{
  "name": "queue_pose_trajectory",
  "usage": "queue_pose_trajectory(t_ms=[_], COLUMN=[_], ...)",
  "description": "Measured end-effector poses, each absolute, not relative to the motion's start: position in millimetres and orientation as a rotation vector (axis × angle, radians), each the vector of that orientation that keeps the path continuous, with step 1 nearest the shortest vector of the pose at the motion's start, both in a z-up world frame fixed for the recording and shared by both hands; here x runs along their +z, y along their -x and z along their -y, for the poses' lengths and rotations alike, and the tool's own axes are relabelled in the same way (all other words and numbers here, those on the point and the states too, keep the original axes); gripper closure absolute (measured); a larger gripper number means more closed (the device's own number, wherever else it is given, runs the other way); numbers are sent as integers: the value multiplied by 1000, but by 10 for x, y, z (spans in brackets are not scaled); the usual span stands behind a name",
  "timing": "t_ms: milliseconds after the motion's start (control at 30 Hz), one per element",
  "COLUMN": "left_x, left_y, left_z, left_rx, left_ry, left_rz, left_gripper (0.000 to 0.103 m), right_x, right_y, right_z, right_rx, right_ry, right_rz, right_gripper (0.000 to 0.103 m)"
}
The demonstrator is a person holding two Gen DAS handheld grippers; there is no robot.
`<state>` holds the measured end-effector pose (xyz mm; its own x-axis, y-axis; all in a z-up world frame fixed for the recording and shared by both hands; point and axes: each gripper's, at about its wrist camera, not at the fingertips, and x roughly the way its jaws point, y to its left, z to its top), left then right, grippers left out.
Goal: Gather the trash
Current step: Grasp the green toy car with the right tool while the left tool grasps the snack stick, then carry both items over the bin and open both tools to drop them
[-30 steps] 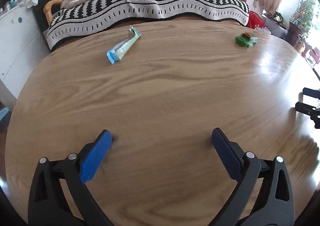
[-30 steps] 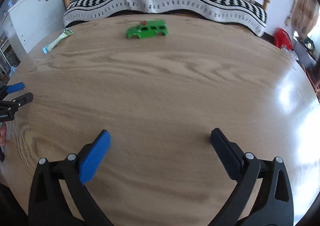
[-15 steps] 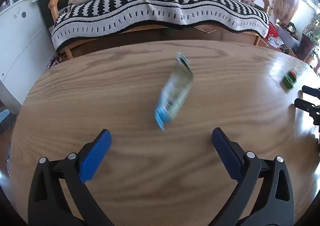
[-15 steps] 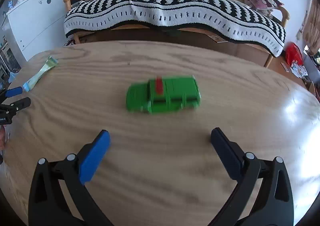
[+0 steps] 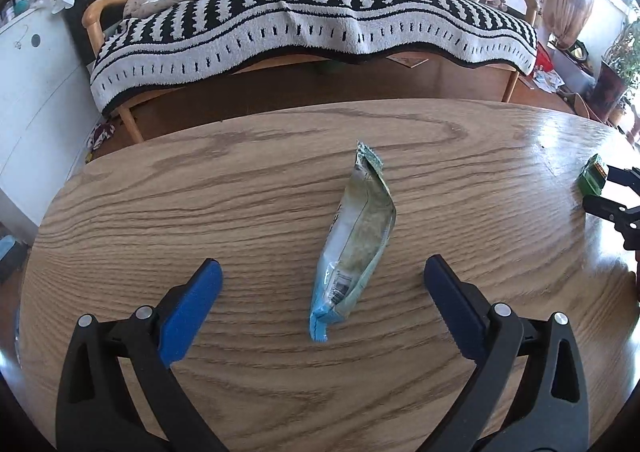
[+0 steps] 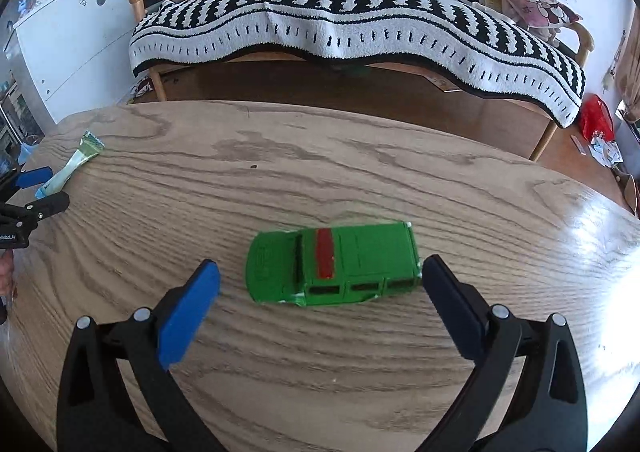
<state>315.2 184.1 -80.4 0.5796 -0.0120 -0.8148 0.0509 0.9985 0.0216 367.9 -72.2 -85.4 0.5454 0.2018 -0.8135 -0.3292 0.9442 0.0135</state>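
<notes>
A crumpled blue and green snack wrapper (image 5: 354, 240) lies flat on the round wooden table (image 5: 200, 192). My left gripper (image 5: 322, 284) is open, its fingers on either side of the wrapper's near end, apart from it. A green toy car (image 6: 334, 264) with a red roof stripe sits on the table. My right gripper (image 6: 320, 284) is open, its fingers flanking the car; the right finger is close to the car's rear. The wrapper also shows at far left in the right wrist view (image 6: 70, 168), and the car at far right in the left wrist view (image 5: 592, 174).
A sofa under a black and white blanket (image 5: 312, 24) stands behind the table's far edge. A white cabinet (image 6: 64, 48) stands at left. A red bag (image 6: 596, 120) and clutter lie on the floor at right.
Both grippers have moved forward across the table. The wrapper now lies between the left fingers and the car between the right fingers. Both stayed open.
</notes>
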Motion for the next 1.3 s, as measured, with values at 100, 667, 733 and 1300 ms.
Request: queue_pose_trajectory(t_ms=[100,667,733,1300], left_x=[-797,-740,-740,-436], left_y=[-3154,-3050,-3050,-2136], left_z=[-1840,-1657,-1651,-512], left_rx=[-37,-88,-83,-163], left_ry=[-44,-86,-92,-74], left_rz=[-952,-892,-892,-912], left_gripper=[6,99,99,102], right_x=[-850,-824,-824,-277], right_y=[-3680,-3638,-3640,-2192], right_z=[720,699,698,1659], right_rx=[316,326,327,234], right_ry=[148,151,151,126], right_rz=[-944,-917,-918,-853], right_gripper=[5,24,24,24])
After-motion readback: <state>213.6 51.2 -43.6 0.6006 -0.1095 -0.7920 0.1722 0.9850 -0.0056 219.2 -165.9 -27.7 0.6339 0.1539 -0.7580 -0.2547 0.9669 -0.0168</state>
